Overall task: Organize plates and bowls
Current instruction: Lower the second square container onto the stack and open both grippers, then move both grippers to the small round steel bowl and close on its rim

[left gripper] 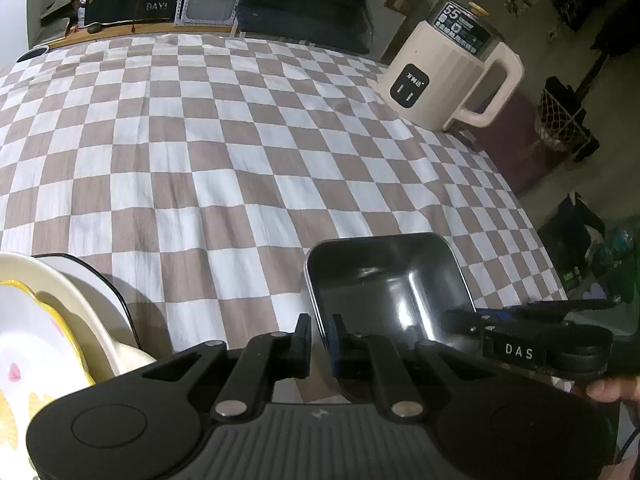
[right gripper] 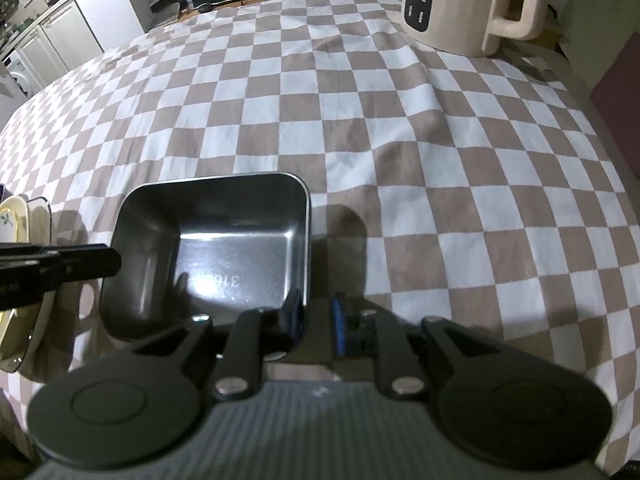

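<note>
My claw [right gripper: 316,320] straddles the near right wall of the steel tray [right gripper: 208,248], jaws slightly apart, one finger inside, one outside. The tray sits on the checked cloth [right gripper: 400,120]. The other gripper [right gripper: 60,268] reaches in at left, over stacked plates [right gripper: 24,220]. A kettle [right gripper: 460,4] stands far right.

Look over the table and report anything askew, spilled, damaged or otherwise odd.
Nothing is spilled or broken. Two things stand out: the checkered tablecloth is rumpled, with creases running down from the kettle, and the kettle stands close to the table's far right edge. The steel container sits flat and empty.
</note>
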Motion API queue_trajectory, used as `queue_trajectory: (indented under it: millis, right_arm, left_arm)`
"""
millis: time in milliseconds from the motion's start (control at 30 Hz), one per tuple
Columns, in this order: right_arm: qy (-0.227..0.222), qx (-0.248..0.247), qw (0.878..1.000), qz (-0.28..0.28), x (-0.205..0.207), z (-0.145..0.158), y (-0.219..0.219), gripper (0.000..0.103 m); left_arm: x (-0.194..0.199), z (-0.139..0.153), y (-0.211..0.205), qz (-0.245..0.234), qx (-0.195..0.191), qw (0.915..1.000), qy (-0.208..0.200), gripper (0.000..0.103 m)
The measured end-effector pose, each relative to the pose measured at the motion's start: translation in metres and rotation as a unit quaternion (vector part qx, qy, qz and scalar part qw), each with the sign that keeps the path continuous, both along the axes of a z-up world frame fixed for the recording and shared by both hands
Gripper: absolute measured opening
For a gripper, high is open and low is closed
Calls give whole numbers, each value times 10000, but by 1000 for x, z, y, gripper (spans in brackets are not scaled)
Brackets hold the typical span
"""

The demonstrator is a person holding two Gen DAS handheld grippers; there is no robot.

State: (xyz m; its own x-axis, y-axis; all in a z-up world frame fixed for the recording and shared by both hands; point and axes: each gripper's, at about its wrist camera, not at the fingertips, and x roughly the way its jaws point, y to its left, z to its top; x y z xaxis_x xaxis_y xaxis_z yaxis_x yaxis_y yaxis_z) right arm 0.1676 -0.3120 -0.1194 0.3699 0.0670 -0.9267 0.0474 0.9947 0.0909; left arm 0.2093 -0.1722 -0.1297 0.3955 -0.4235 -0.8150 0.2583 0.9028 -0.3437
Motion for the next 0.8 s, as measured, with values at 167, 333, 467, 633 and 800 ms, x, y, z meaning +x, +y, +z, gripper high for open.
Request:
queue_trajectory:
  millis: [167, 333, 467, 633, 800]
  right_arm:
    - [-60, -25, 10000, 50, -1, -1, 0, 20]
    - [-43, -46, 10000, 1, -2, -3, 1, 25]
    - [-123, -63, 9999, 19, -7, 2, 3, 27]
    - [-270, -51, 9996, -85, -13, 12, -3, 40]
    - [-496, -40, 9987, -111, -22, 26, -5, 57]
  left_arm:
    - [-2, 4, -3, -108, 99, 9999, 15, 21]
    - [-5, 8, -3, -218, 110, 9997, 40, 53]
    - [-8, 8, -4, -294, 126, 9995, 53, 69]
    - [-10, 9, -2, -291, 174, 9994, 59, 79]
    - [-13, 12, 2, -268, 136, 9995, 43, 87]
